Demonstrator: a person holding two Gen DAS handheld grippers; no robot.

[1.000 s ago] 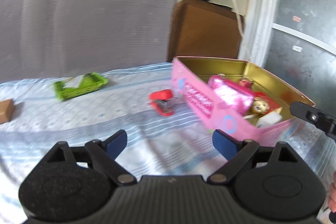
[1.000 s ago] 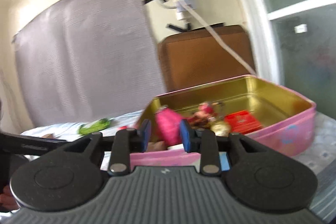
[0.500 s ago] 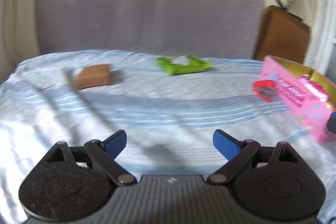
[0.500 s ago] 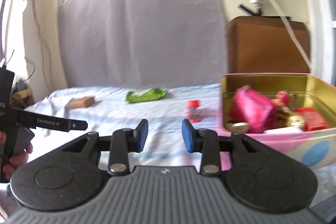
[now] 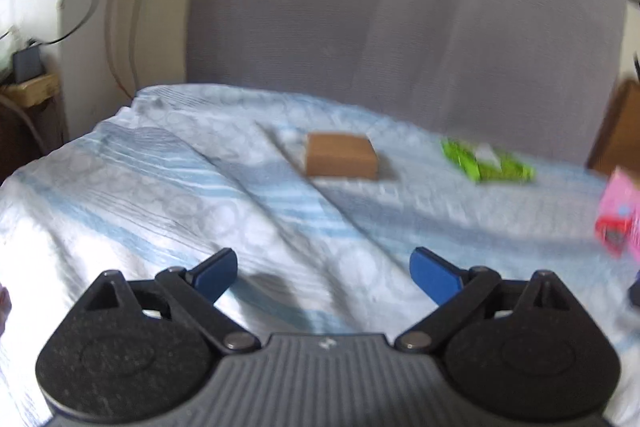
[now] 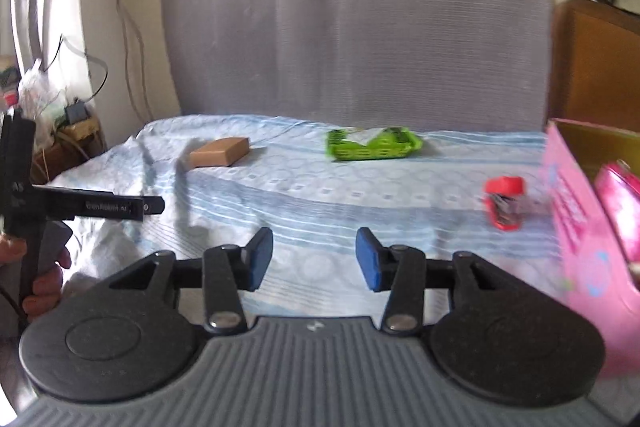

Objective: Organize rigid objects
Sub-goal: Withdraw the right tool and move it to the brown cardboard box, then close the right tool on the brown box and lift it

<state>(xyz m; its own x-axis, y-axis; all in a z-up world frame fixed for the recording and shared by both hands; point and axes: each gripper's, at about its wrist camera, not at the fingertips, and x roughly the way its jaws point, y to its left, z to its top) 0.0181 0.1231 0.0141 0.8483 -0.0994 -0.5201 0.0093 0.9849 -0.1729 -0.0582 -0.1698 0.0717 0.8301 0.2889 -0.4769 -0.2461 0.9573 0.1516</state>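
Observation:
A brown box (image 5: 340, 155) (image 6: 219, 151) lies on the blue-striped sheet (image 5: 200, 187), straight ahead of my left gripper (image 5: 323, 273). That gripper's jaws are opening wide, with nothing between them. A green packet (image 5: 486, 161) (image 6: 374, 143) lies further right. A red stapler (image 6: 503, 202) (image 5: 610, 233) sits beside the pink tin (image 6: 588, 227) at the right edge. My right gripper (image 6: 314, 259) hovers over the sheet, its jaws opening around nothing. The left gripper's body (image 6: 86, 206) shows at the left of the right wrist view.
A grey padded backrest (image 6: 352, 19) rises behind the bed. A brown wooden panel (image 6: 596, 67) stands at the right. Cables and clutter (image 6: 64, 107) crowd the left corner. A hand (image 6: 44, 267) grips the left tool's handle.
Both views have swung left, away from the pink tin toward the brown box and green packet. The right gripper's jaws have spread apart; the left's have widened slightly.

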